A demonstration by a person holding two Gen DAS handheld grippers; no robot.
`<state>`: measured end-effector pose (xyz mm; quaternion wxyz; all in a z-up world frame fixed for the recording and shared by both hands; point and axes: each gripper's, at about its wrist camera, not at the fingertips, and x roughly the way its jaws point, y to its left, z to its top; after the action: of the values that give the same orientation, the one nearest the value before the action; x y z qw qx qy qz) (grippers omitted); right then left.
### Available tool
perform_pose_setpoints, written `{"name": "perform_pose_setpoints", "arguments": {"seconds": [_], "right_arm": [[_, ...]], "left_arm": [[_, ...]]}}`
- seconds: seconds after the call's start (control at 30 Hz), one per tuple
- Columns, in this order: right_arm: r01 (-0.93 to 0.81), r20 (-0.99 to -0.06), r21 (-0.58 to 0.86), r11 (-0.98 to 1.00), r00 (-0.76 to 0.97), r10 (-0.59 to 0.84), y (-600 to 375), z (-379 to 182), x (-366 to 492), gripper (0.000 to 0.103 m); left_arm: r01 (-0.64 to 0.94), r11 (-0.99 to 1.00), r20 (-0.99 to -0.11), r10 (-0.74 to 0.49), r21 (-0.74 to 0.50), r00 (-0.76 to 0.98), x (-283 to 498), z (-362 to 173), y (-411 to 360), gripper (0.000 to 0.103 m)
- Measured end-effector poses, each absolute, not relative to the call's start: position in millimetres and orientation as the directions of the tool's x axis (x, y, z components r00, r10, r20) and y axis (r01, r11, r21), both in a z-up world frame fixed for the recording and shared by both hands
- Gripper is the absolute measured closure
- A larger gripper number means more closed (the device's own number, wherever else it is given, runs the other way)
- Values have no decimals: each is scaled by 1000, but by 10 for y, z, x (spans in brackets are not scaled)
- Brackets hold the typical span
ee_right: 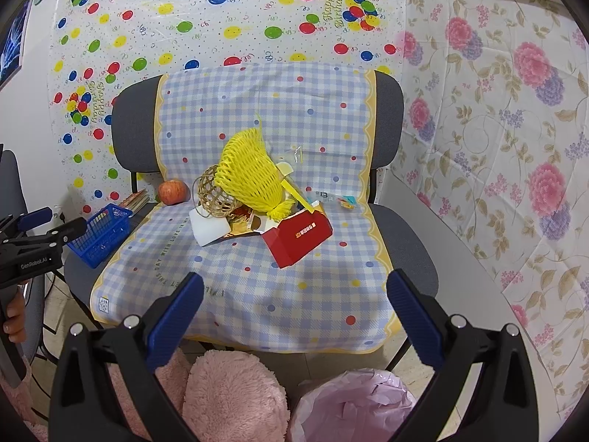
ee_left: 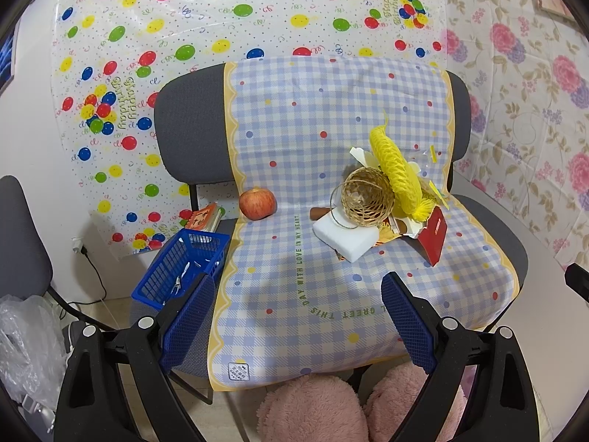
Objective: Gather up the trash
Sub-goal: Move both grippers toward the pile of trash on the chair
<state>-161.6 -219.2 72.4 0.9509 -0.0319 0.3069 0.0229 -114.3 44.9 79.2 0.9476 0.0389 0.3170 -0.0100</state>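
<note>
A pile of trash lies on the checked cloth [ee_left: 294, 258] over a chair seat: a yellow foam net [ee_left: 395, 169] [ee_right: 250, 169], a red carton [ee_left: 436, 235] [ee_right: 300, 237], a white foam block [ee_left: 346, 237] [ee_right: 208, 228], a woven rattan ball [ee_left: 364, 199] [ee_right: 213, 193] and small wrappers [ee_right: 342, 200]. An apple [ee_left: 257, 202] [ee_right: 172, 191] sits at the back left of the seat. My left gripper [ee_left: 298, 316] is open and empty, in front of the seat. My right gripper [ee_right: 294, 313] is open and empty, near the seat's front edge. The left gripper also shows at the left of the right wrist view [ee_right: 48, 228].
A blue plastic basket [ee_left: 184, 269] [ee_right: 99, 234] sits at the left of the seat, with books [ee_left: 204, 217] behind it. A pink-lined bin [ee_right: 353, 405] stands on the floor below my right gripper. Pink fluffy slippers [ee_left: 313, 409] are below. Another chair [ee_left: 22, 243] and a clear bag [ee_left: 25, 346] are at left.
</note>
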Motion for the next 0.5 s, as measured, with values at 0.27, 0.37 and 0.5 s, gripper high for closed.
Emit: {"name": "perform_pose_setpoints", "arguments": {"seconds": [0.27,0.37,0.5], "right_arm": [[-106,-578,-66,992,815,48,-2170,647,-1506,6],[-128,-569,-124,984,822,35,-2086,600,-1418,6],[-137,-495,-132,982,867,55,-1976,571,-1277,6]], "left_arm": [[39,996,-608,18,80,794,-1090,715,476,12],[29,996,-612,28,83,790,-1036,676,492,12],[28,997,-624,25,75,781,-956,616,543,12]]}}
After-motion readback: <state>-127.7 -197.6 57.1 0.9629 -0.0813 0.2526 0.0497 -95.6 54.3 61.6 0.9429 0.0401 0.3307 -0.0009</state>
